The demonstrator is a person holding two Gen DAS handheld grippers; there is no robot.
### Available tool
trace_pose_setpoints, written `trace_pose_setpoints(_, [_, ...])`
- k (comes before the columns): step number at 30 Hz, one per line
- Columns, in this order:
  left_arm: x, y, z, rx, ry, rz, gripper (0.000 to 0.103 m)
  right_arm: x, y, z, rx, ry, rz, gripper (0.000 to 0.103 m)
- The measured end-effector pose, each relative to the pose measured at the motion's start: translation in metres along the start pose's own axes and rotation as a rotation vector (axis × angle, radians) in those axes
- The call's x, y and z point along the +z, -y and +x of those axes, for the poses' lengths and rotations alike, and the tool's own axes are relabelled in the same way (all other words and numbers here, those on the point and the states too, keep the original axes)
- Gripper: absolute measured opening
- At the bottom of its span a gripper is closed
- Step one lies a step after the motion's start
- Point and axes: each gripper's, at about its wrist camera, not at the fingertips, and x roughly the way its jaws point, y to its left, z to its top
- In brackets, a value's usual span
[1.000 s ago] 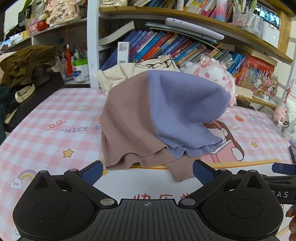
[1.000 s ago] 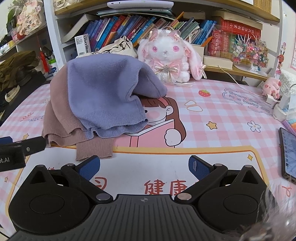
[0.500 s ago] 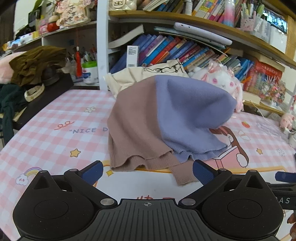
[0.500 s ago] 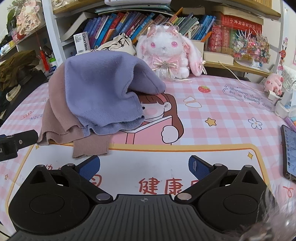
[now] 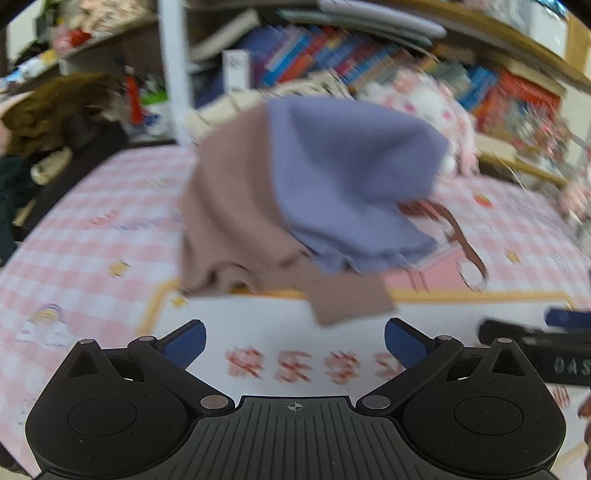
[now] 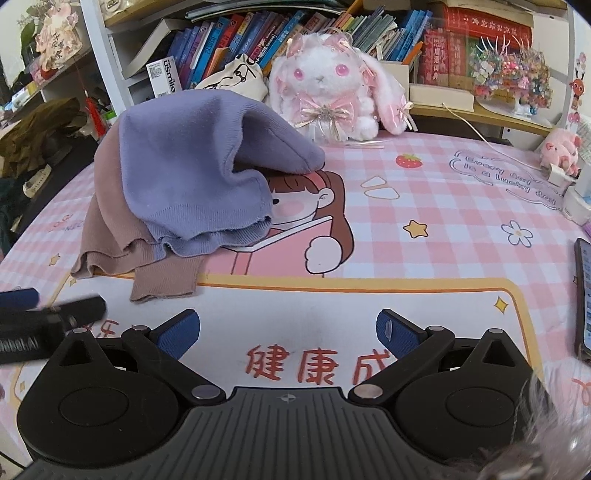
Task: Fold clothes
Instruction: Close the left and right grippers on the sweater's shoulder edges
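A two-colour knit sweater (image 5: pixel 295 206), brown on the left and purple on the right, lies in a rumpled heap on the pink checked table mat (image 5: pixel 92 236). It also shows in the right wrist view (image 6: pixel 184 184), left of centre. My left gripper (image 5: pixel 293 339) is open and empty, just short of the sweater's brown cuff (image 5: pixel 351 299). My right gripper (image 6: pixel 286 330) is open and empty over the mat's white panel, right of the cuff (image 6: pixel 166 280). The left gripper's fingers (image 6: pixel 51 310) show at the left edge of the right wrist view.
A white and pink plush rabbit (image 6: pixel 328 88) sits behind the sweater against a bookshelf (image 6: pixel 258 33). A cream cloth bag (image 6: pixel 232 77) leans there too. Dark clothes (image 6: pixel 37 129) pile at the left. A phone (image 6: pixel 583 295) lies at the mat's right edge.
My left gripper has moved forward toward the sweater, and its view is now blurred. My right gripper has also come a little closer. Both stay open; the sweater has not moved.
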Motion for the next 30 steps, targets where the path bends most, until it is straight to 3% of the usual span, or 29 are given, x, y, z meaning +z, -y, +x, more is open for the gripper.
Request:
trace_pose_setpoints(6, [0.001,0.022,0.006,0.031,0.009,0.061,0.103,0.005,0.019,0.005,-0.001,0.007,0.001,0.103])
trace_pose_setpoints(15, [0.032,0.076,0.037,0.170,0.141,0.275,0.103,0.032,0.073,0.022,-0.011,-0.011,0.210,0.103])
trace_pose_setpoints(19, [0.047,0.099,0.053,0.191,0.205,0.330,0.103,0.042,0.090,0.024,0.024,-0.011,0.301,0.103])
trace_pose_setpoints(22, [0.058,0.114,0.069,0.246,0.247,0.366,0.103,0.051,0.102,0.024,0.051,-0.005,0.382,0.103])
trace_pose_setpoints(27, [0.080,0.123,0.099,0.343,0.227,0.323,0.103,0.058,0.122,0.028,0.207,-0.047,0.585,0.101])
trace_pose_setpoints(28, [0.083,0.122,0.103,0.356,0.227,0.309,0.100,0.058,0.125,0.029,0.247,-0.057,0.620,0.101])
trace_pose_setpoints(30, [0.089,0.114,0.105,0.374,0.230,0.277,0.077,0.057,0.127,0.032,0.320,-0.072,0.688,0.101])
